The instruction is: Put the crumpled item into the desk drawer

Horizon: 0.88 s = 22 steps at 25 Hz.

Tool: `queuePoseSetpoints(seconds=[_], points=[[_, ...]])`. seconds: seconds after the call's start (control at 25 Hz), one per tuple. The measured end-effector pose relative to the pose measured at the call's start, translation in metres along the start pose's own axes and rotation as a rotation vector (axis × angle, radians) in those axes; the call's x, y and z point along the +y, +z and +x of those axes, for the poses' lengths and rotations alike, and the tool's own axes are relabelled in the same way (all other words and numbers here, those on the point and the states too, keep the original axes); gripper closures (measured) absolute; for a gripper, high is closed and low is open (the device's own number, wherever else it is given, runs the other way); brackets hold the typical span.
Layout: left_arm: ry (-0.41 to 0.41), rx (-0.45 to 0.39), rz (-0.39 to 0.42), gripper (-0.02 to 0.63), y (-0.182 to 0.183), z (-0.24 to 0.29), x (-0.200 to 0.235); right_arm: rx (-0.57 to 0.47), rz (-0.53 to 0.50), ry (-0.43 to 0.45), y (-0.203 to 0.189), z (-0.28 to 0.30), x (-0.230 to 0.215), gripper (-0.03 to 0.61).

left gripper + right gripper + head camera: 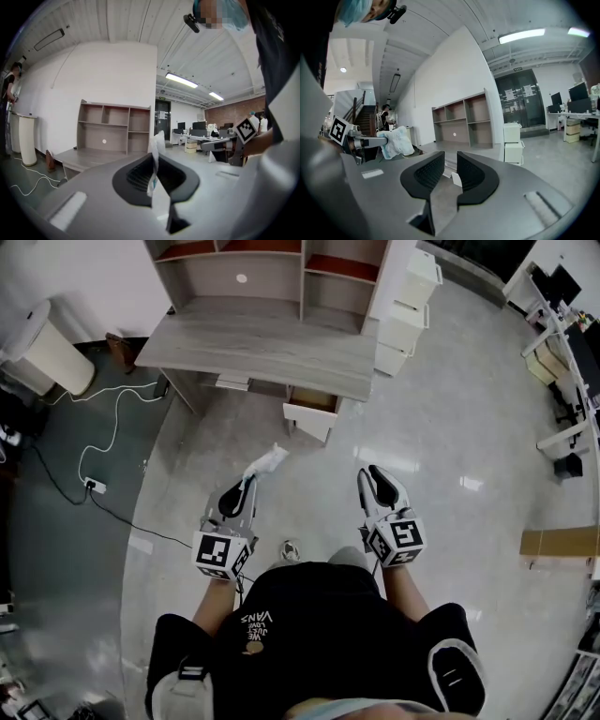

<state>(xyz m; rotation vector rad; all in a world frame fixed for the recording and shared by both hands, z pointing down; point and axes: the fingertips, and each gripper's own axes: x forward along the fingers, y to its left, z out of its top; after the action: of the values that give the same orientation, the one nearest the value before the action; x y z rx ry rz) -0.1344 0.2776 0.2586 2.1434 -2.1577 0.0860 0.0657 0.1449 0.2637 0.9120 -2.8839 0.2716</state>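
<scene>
The wad (265, 463) is white, crumpled and faintly blue-tinted, like paper or thin cloth. It is pinched at one end in the closed jaws of the left gripper (247, 484) and sticks out past them, in the air over the floor. The drawer (312, 412), white-fronted, stands pulled open under the desk's (272, 343) front edge near its right corner, well apart from the wad

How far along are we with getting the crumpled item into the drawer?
Done: desk drawer stands open. In hand: left gripper pinches the crumpled item; right gripper is empty, jaws slightly apart. Remaining: reach the drawer and drop it in.
</scene>
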Motion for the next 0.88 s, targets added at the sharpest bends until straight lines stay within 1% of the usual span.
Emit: queuePoseSetpoints(seconds=[0.08, 0.28, 0.4, 0.68, 0.88], points=[[-0.031, 0.006, 0.007, 0.551, -0.002, 0.005, 0.011, 0.007, 0.010, -0.024, -0.006, 0.004, 0.006, 0.495], [-0.080, 0.016, 0.003, 0.551, -0.007, 0.022, 0.029, 0.045, 0.022, -0.060, -0.019, 0.015, 0.011, 0.493], [-0.090, 0.036, -0.013, 0.551, -0.016, 0.032, 0.037, 0.067, 0.038, -0.070, -0.025, 0.023, 0.010, 0.479], [-0.102, 0.070, -0.012, 0.551, -0.028, 0.065, 0.046, 0.112, 0.041, -0.077, -0.040, 0.049, -0.016, 0.477], [-0.112, 0.110, 0.011, 0.551, -0.033, 0.099, 0.053, 0.157, 0.044, -0.069, -0.051, 0.073, -0.040, 0.469]])
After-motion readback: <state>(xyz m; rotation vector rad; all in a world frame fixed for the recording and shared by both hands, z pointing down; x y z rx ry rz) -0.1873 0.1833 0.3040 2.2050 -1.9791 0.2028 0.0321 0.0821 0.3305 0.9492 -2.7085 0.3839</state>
